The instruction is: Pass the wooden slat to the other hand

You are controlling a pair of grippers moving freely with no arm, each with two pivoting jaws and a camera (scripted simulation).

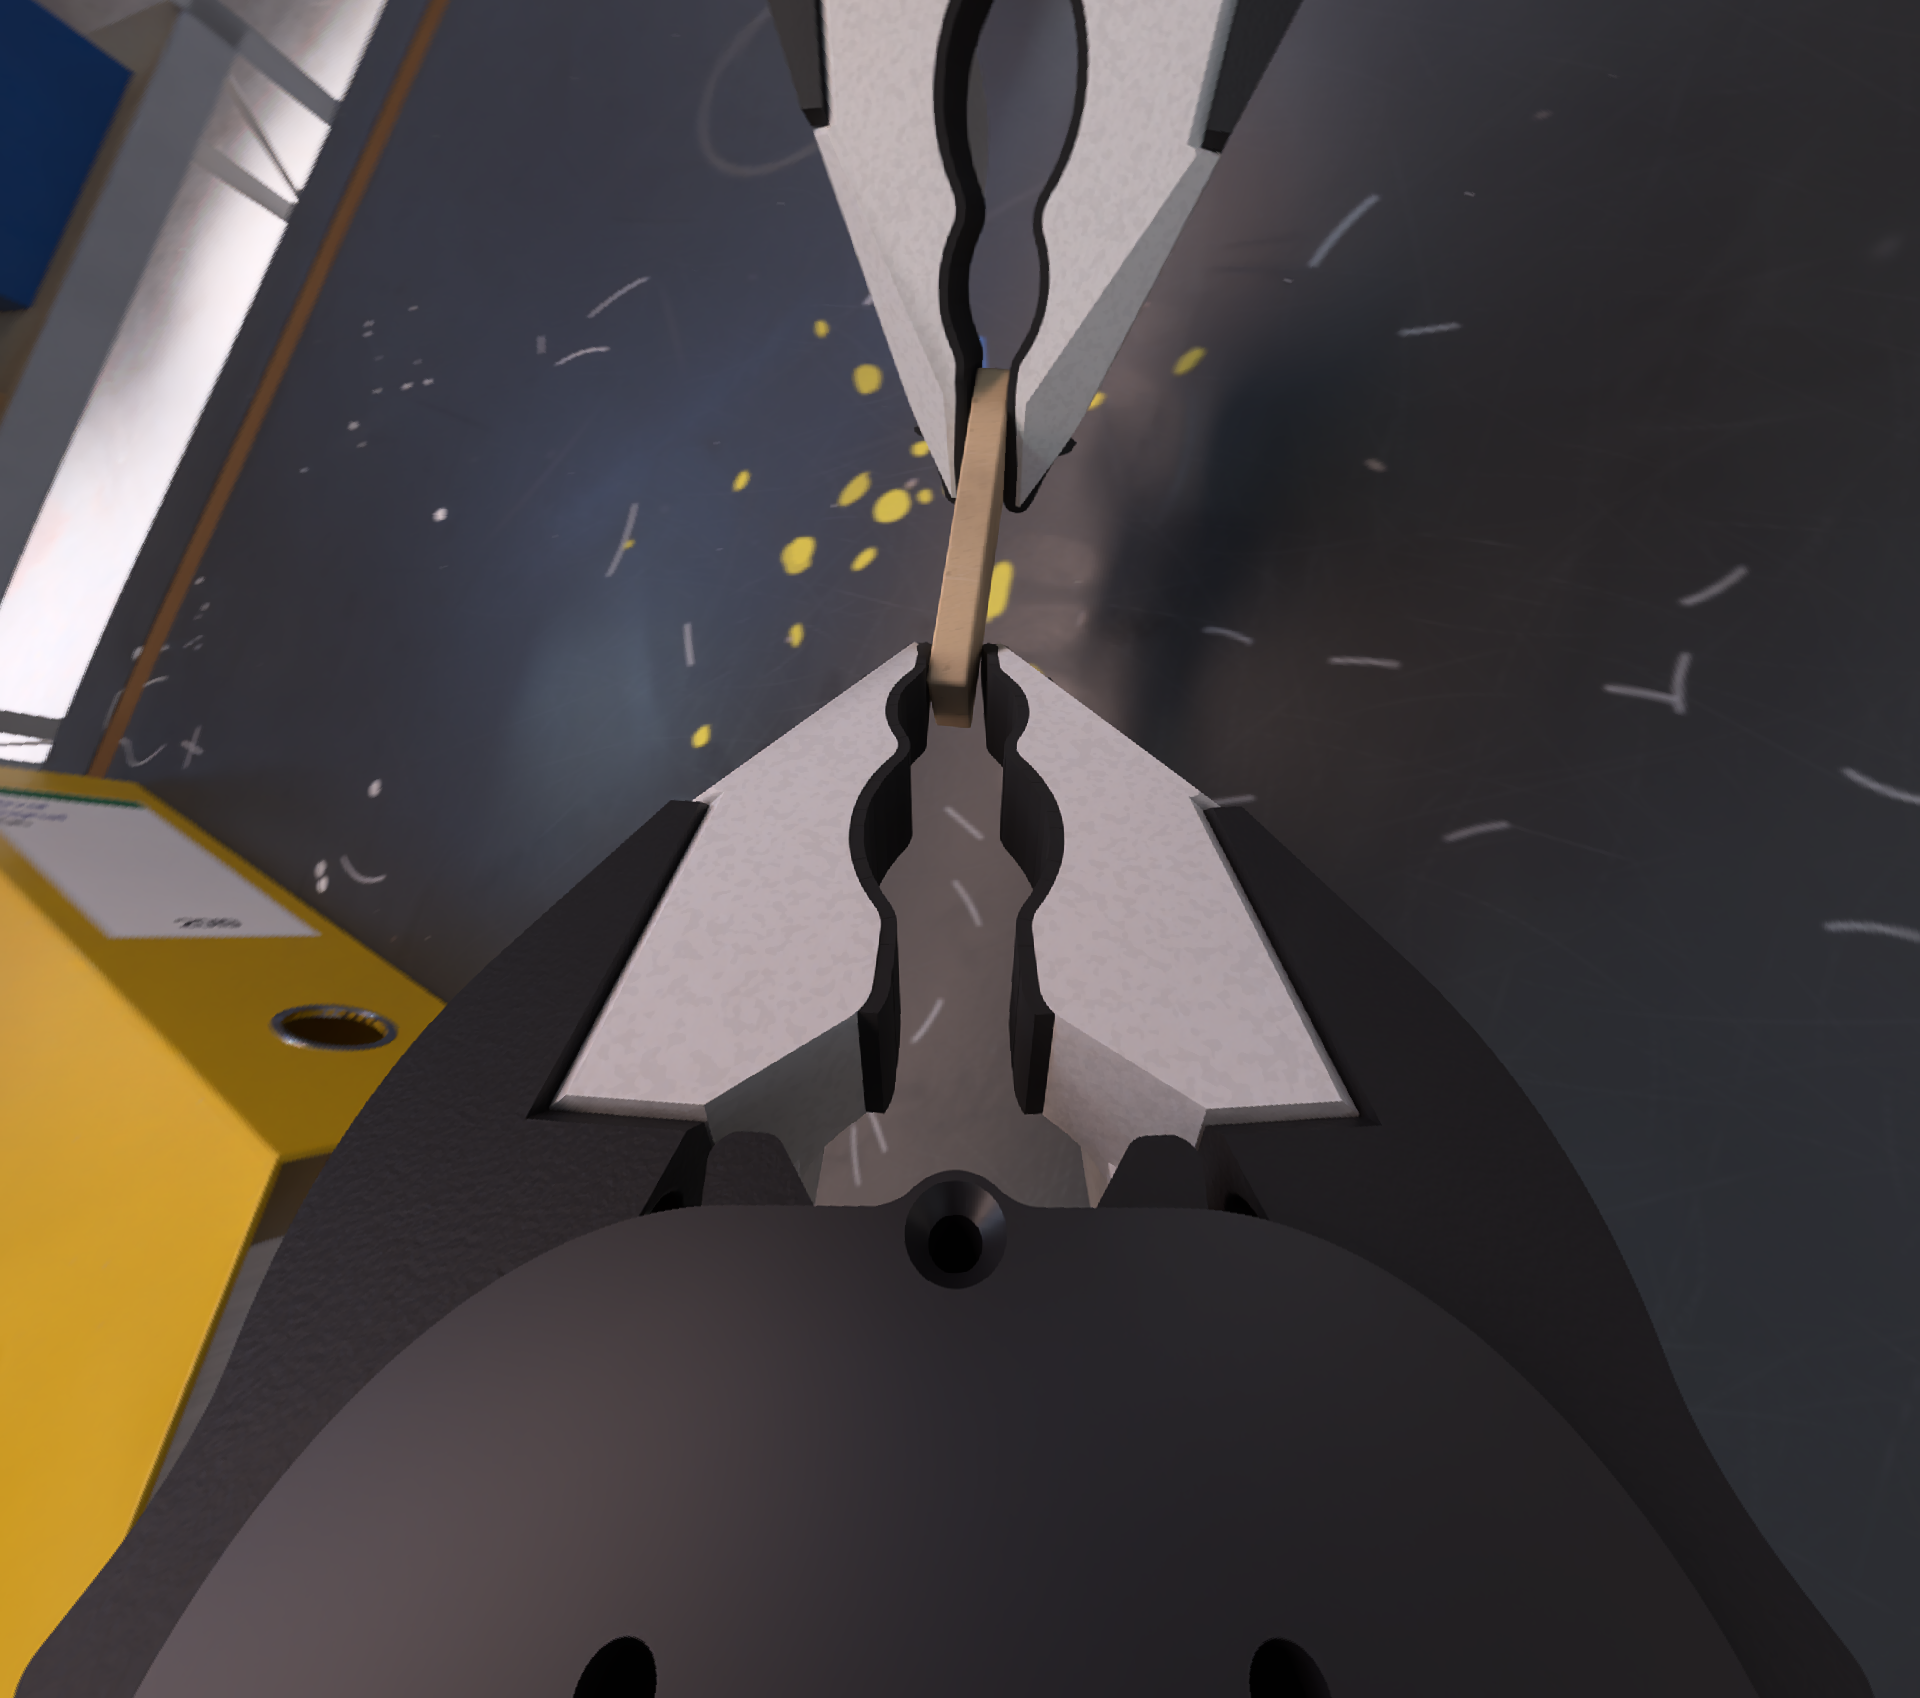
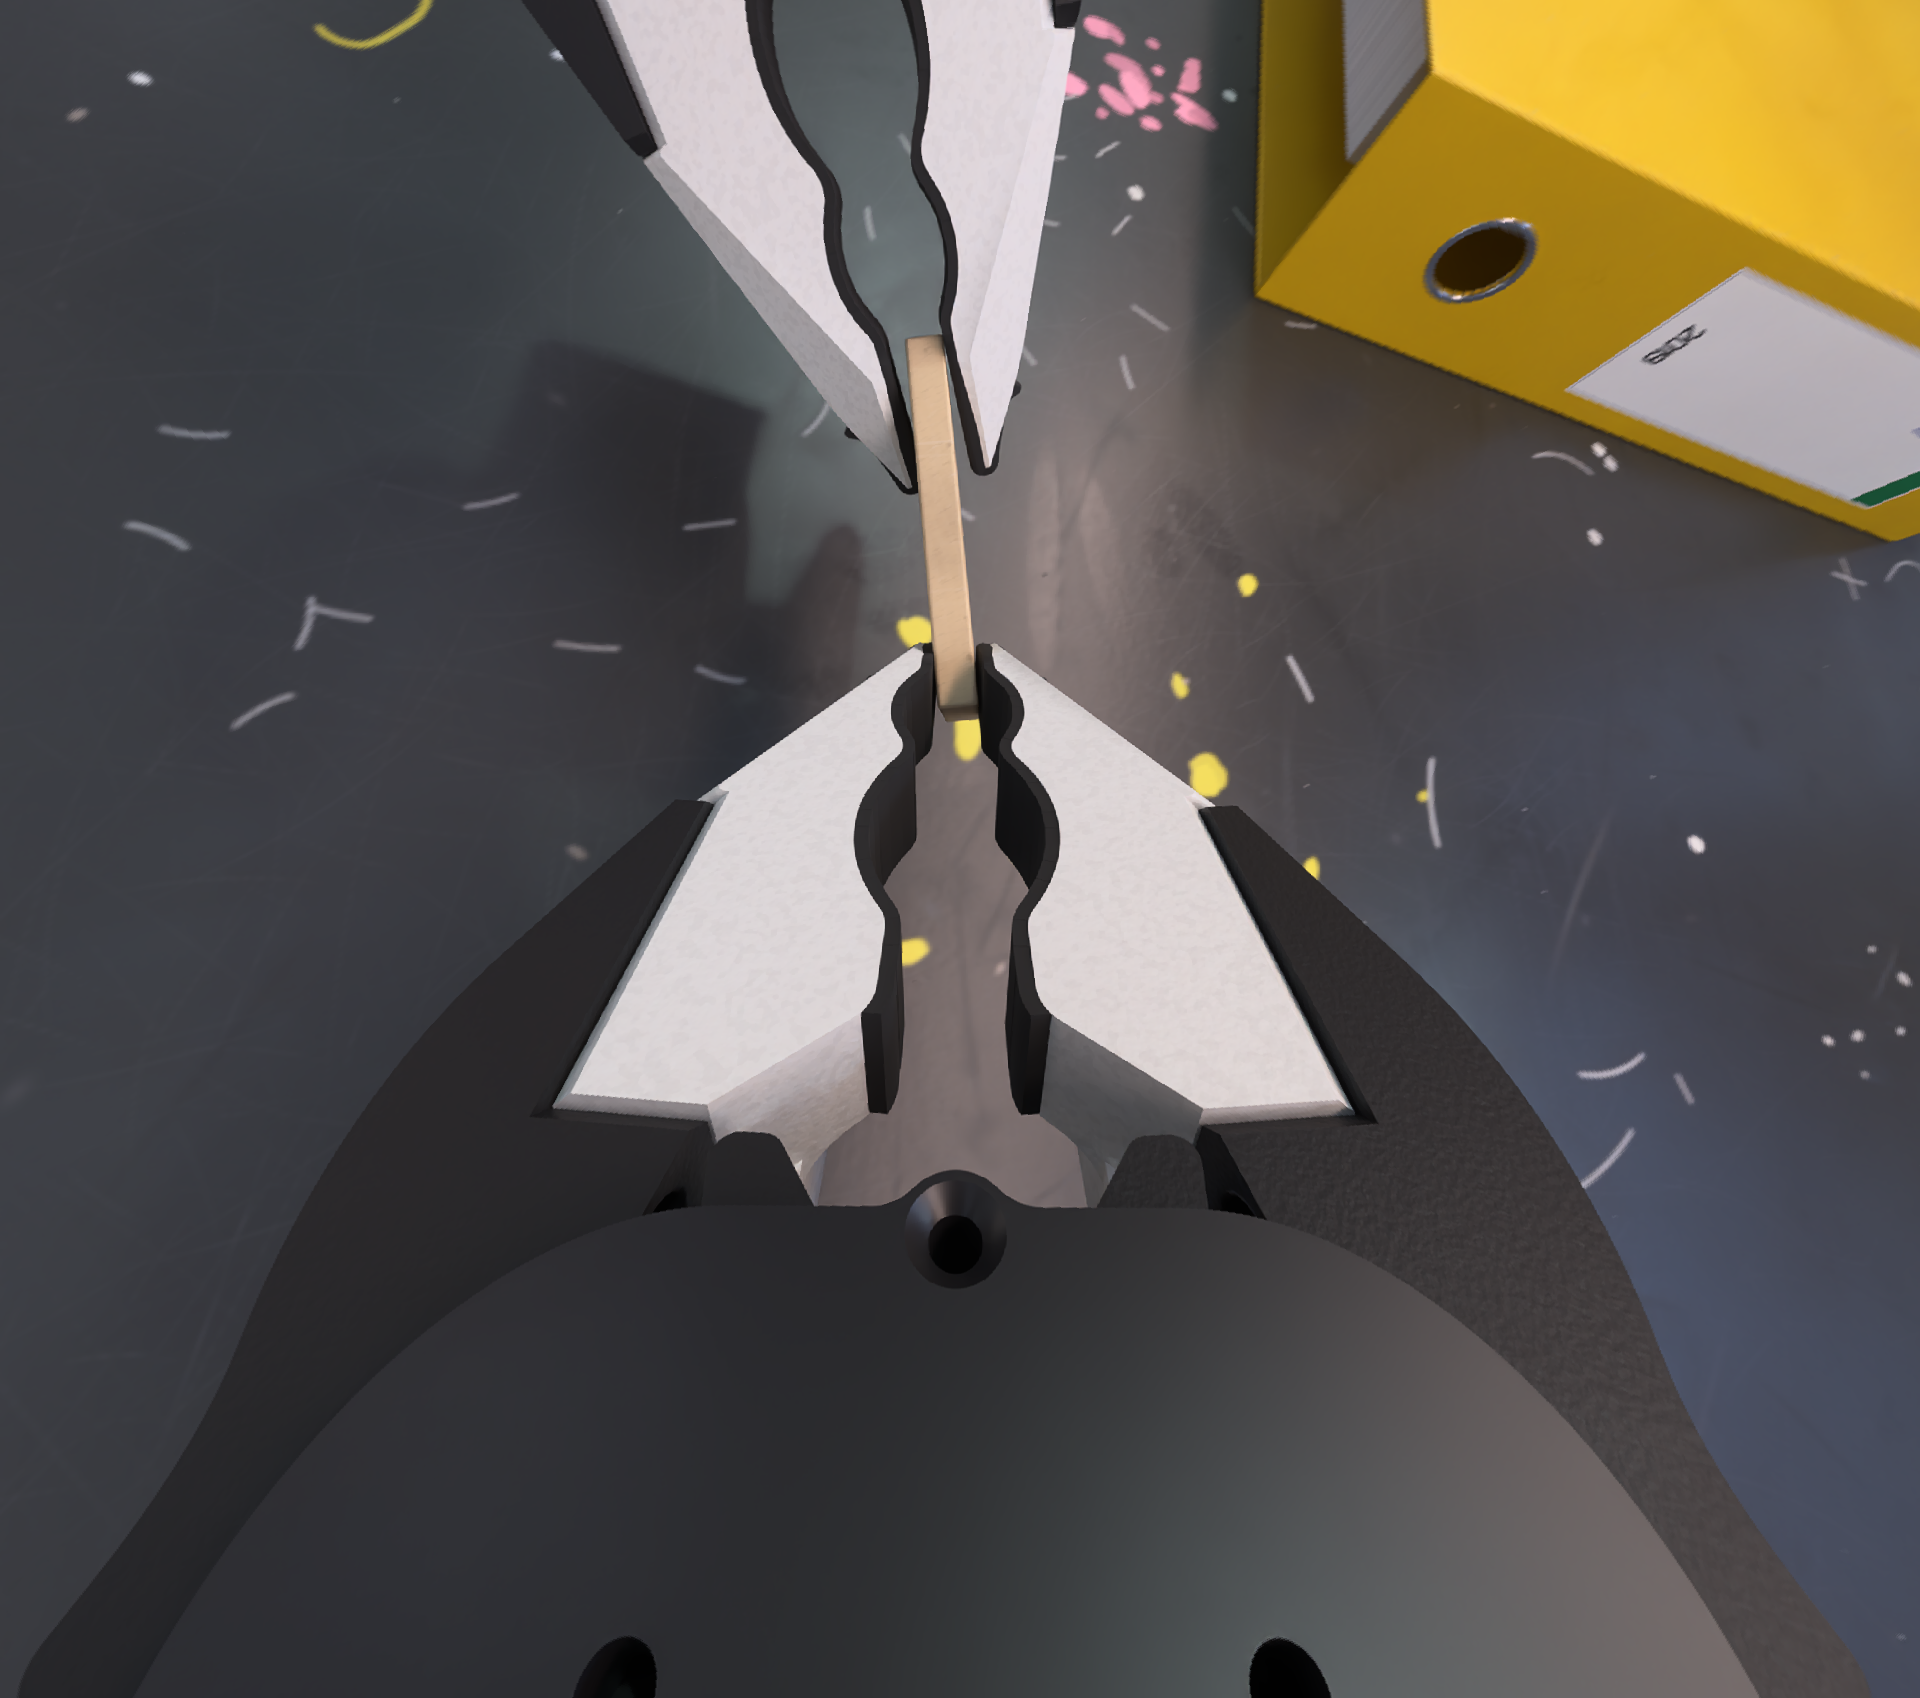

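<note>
The wooden slat (image 1: 971, 547) is a thin pale strip, seen edge-on and held in the air above the dark tabletop. My left gripper (image 1: 956, 682) is shut on its near end. My right gripper (image 1: 987, 495) comes in from the opposite side, and its fingertips are closed on the far end. In the right wrist view the slat (image 2: 945, 547) spans the two grippers in the same way. There the right gripper (image 2: 954, 682) clamps the near end and the left gripper (image 2: 940, 474) clamps the far end. Both grippers hold the slat at once.
A yellow lever-arch file (image 1: 135, 1077) lies on the table to the left of my left gripper, and it shows at the upper right in the right wrist view (image 2: 1621, 90). The dark tabletop (image 2: 364, 817) is scratched and flecked with paint. Its edge (image 1: 312, 277) runs along the left, with a blue box (image 1: 42, 173) beyond.
</note>
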